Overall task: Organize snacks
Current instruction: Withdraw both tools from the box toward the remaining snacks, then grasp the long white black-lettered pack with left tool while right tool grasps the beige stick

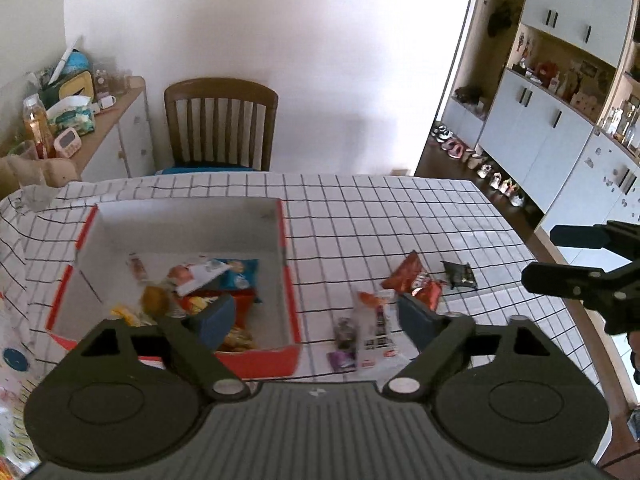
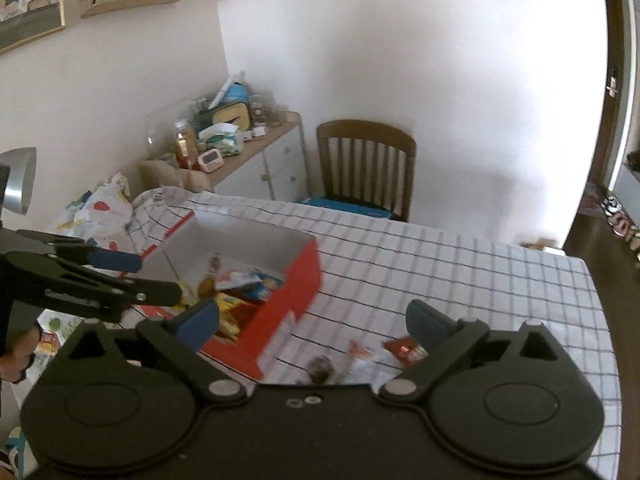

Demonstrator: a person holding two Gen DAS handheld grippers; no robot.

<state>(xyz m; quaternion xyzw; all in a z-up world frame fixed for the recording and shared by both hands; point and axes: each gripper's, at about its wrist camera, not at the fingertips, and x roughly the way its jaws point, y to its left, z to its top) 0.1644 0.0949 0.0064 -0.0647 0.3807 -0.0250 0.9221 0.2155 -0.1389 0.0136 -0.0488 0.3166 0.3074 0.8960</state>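
**Both grippers spread wide, snacks split between box and cloth**

Your left gripper [image 1: 314,316] hangs above the near right corner of the red box [image 1: 291,308], its blue-padded fingers [image 1: 214,318] spread wide with nothing between them. One finger sits over the box's contents, the other over the loose packets just right of the box.

Your right gripper [image 2: 312,322] is also spread wide and holds nothing. It hangs above the near side of the red box, one finger over the box's near edge and the other over the packets to the box's right. In the left wrist view the same gripper shows well to the right of the box, near the table edge.

Inside the box lies a heap of snacks: a blue bag [image 1: 240,274], a white wrapper [image 1: 200,276], a round brownish item [image 1: 155,299] and yellow and orange packets toward the near wall.

Outside the box, on the checked tablecloth [image 1: 360,216], a red packet [image 1: 414,278] lies to the right of the box. A small dark packet [image 1: 460,275] lies just beyond it, farther from the box. Nearer you and just right of the box sit a clear wrapper with an orange top [image 1: 374,322], a small dark item [image 1: 345,330] and a purple wrapper [image 1: 342,360]; blur hides their details.

A wooden chair [image 1: 221,124] stands behind the box, at the table's far side.
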